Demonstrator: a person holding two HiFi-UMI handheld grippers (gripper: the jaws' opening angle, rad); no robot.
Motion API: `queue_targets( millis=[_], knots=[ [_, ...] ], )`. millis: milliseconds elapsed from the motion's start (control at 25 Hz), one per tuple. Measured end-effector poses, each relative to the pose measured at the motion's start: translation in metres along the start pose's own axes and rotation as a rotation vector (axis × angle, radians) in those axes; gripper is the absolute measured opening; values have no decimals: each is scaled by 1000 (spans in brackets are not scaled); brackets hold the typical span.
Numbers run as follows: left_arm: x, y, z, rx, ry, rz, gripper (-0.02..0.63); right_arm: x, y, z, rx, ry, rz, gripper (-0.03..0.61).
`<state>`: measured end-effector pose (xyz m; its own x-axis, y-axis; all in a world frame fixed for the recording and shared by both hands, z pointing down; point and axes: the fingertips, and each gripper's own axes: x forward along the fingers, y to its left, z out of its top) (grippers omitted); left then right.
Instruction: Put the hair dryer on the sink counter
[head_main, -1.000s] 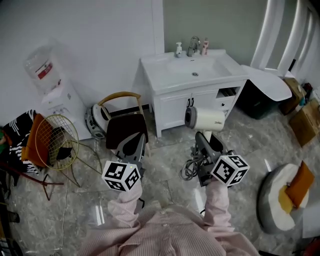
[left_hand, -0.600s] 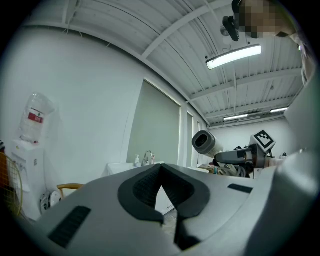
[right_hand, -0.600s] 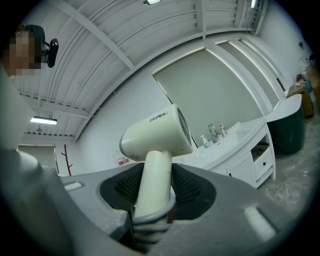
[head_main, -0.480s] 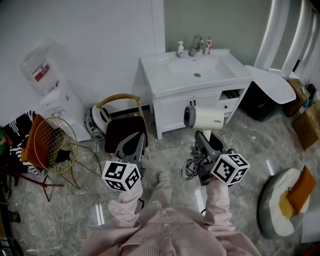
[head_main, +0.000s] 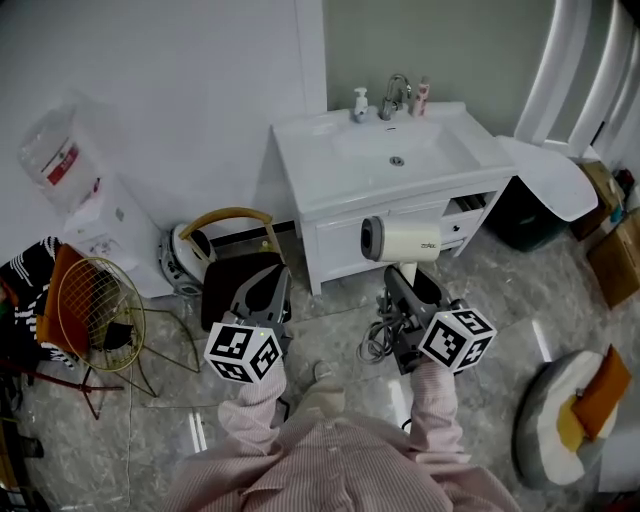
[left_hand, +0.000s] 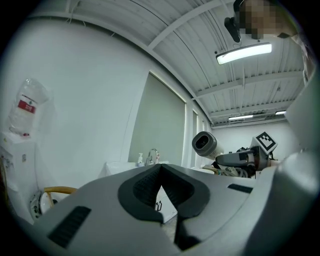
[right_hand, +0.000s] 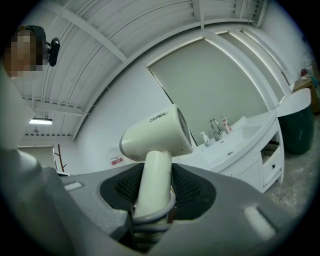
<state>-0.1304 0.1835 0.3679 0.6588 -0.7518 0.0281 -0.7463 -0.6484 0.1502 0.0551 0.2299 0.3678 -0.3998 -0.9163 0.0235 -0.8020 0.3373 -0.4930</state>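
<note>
My right gripper is shut on the handle of a cream hair dryer, whose barrel lies sideways in front of the cabinet doors below the white sink counter. In the right gripper view the hair dryer stands upright between the jaws, its coiled cord bunched below, and the sink counter lies ahead to the right. My left gripper is shut with nothing in it, held over the floor left of the cabinet. The left gripper view shows the hair dryer to its right.
On the counter's back edge stand a faucet, a soap bottle and a small pink bottle. A wooden chair, a wire basket and a water dispenser stand left. A dark bin is right of the cabinet.
The view has drawn closer to the sink cabinet. The hair dryer, still in my right gripper, has moved slightly left and toward the cabinet. The left gripper keeps its place.
</note>
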Motion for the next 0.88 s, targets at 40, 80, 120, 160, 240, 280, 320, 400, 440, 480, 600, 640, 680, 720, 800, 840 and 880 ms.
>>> queue_targets(
  millis=[40, 80, 120, 160, 240, 280, 320, 400, 440, 480, 600, 640, 680, 720, 800, 840, 880],
  knots=[
    [10, 7, 1, -3, 2, 2, 2, 11, -6, 3, 1, 7, -3, 169],
    [21, 13, 3, -6, 4, 5, 2, 21, -13, 6, 3, 12, -5, 169],
    [31, 20, 4, -9, 6, 7, 2, 32, -19, 10, 5, 16, -6, 169],
    [42, 27, 4, -13, 9, 9, 2, 42, -24, 13, 8, 19, -7, 169],
    [61, 39, 5, -22, 12, 12, 2, 60, -34, 18, 13, 26, -6, 169],
    [70, 45, 6, -25, 12, 12, 2, 69, -39, 20, 14, 30, -5, 169],
    [78, 51, 7, -27, 12, 12, 2, 78, -43, 22, 13, 33, -5, 169],
    [95, 61, 8, -30, 12, 11, 2, 95, -51, 27, 12, 36, -5, 169],
    [102, 66, 9, -32, 12, 10, 2, 102, -56, 29, 14, 36, -5, 169],
    [108, 70, 10, -32, 12, 8, 2, 110, -60, 31, 17, 36, -5, 169],
    [123, 82, 10, -33, 18, 7, 2, 130, -69, 36, 27, 34, -8, 169],
    [128, 86, 11, -34, 18, 10, 2, 137, -72, 37, 31, 34, -7, 169],
    [131, 91, 11, -35, 19, 13, 2, 144, -75, 38, 34, 35, -5, 169],
    [135, 95, 9, -38, 21, 17, 2, 151, -78, 38, 37, 37, -5, 169],
    [139, 104, 6, -44, 26, 27, 2, 163, -83, 38, 43, 43, -5, 169],
    [141, 109, 5, -48, 29, 32, 2, 169, -84, 38, 47, 45, -5, 169],
    [142, 114, 5, -51, 30, 38, 2, 175, -86, 38, 49, 47, -4, 169]
  ],
)
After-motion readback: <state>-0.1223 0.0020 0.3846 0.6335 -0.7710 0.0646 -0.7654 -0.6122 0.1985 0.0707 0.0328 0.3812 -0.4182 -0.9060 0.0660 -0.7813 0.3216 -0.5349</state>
